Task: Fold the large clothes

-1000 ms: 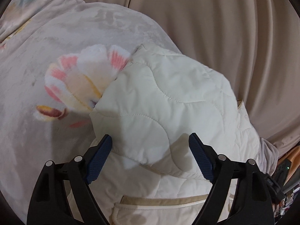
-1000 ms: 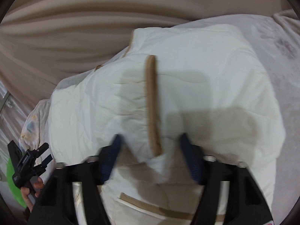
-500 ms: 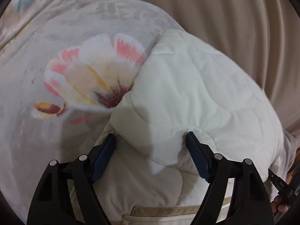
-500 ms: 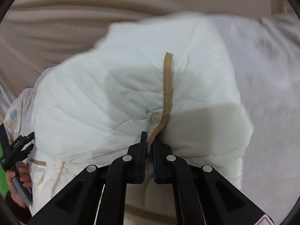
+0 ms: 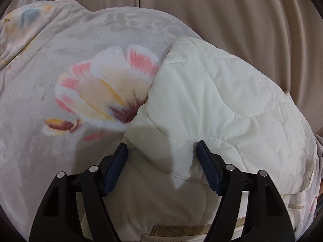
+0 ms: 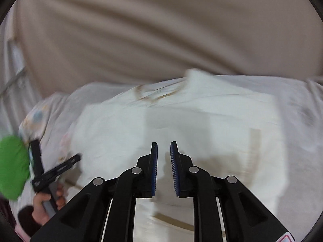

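Left wrist view first: the left gripper (image 5: 161, 157) has its jaws spread wide, sitting right over the edge of the folded-over flap of the cream quilted jacket (image 5: 218, 109). Nothing is clamped. The jacket lies on the floral blanket (image 5: 66, 80), covering part of the big flower print. To do this step well I'd say press or smooth that flap flat before moving on, and keep the fold edge lined up with the tan trim (image 5: 181, 230) lower down so the stack stays square.

Right wrist view: the right gripper (image 6: 163, 157) has its jaws a small way apart with nothing between them. The picture is motion-blurred, so I can only guess it's pulling away above the jacket (image 6: 181, 125). The left hand (image 6: 50, 199) shows at the lower left.

Versus half a second ago: the right jaws were pinched on the tan trim and have let go, and the flap now lies down. The left jaws stayed wide, and more of the flower is uncovered than a second ago.
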The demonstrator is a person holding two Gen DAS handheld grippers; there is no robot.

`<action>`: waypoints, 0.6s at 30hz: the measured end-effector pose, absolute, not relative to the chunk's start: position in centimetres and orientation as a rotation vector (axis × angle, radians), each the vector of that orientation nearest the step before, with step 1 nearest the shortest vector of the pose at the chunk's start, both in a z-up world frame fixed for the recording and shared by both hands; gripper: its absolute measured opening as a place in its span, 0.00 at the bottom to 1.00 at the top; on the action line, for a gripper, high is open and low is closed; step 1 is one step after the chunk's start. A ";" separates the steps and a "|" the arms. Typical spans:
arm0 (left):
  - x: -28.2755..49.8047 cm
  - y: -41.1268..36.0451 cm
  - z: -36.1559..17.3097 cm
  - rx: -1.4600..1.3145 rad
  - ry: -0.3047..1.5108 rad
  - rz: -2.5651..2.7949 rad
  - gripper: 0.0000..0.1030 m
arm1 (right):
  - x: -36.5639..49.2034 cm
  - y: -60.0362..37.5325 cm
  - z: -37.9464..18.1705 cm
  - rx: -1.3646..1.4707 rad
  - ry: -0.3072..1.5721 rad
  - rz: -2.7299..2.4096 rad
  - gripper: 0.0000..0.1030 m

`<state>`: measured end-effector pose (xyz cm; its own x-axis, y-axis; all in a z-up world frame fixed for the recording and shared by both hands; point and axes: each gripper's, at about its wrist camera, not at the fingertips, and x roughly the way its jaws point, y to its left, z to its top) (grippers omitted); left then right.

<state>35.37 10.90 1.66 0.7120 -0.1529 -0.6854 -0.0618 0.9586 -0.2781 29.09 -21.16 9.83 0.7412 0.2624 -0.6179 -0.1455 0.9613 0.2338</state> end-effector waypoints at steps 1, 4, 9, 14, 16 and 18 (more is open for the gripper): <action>35.4 11.0 1.6 -0.297 0.781 -0.053 0.67 | 29.9 -19.4 9.2 0.131 0.714 0.238 0.15; 35.5 11.1 1.5 -0.298 0.781 -0.054 0.67 | 33.2 -16.0 6.7 0.038 0.774 0.230 0.06; 35.6 11.1 1.3 -0.299 0.785 -0.063 0.70 | 35.4 -21.8 5.7 0.105 0.755 0.074 0.00; 35.8 11.1 1.3 -0.304 0.788 -0.074 0.73 | 32.0 -30.5 5.8 0.254 0.738 -0.066 0.00; 35.6 12.0 1.5 -0.357 0.777 -0.102 0.72 | 28.9 -32.0 6.5 0.292 0.705 -0.059 0.15; 34.9 13.8 1.9 -0.470 0.772 -0.145 0.72 | 26.6 -33.1 6.8 0.307 0.683 -0.042 0.39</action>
